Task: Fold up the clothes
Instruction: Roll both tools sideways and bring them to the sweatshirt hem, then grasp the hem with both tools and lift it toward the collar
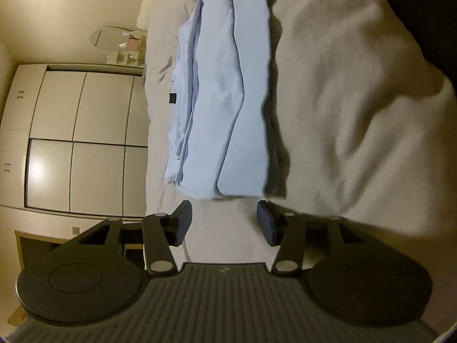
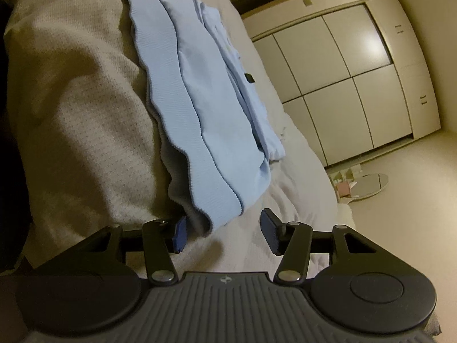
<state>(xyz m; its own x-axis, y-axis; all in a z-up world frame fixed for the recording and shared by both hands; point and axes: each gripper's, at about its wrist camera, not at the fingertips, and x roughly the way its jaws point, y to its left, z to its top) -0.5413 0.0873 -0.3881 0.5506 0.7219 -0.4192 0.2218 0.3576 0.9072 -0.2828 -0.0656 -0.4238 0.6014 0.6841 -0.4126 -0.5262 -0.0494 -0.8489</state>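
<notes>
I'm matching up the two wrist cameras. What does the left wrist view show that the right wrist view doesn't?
Only the left wrist view: the left gripper, jaws open just short of the garment's end. Only the right wrist view: the right gripper, jaws open, the garment's corner between them. Both: the folded light blue garment on the beige bedding, the white cupboard doors and the round mirror.

Dim warm indoor light; glare patch on cabinet doors (image 1: 38,168); fisheye bending at edges; slight blur.

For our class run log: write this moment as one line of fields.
stage: fold clothes | garment: blue, folded long, on bed | left gripper: open, at its end | right gripper: open, at other end
</notes>
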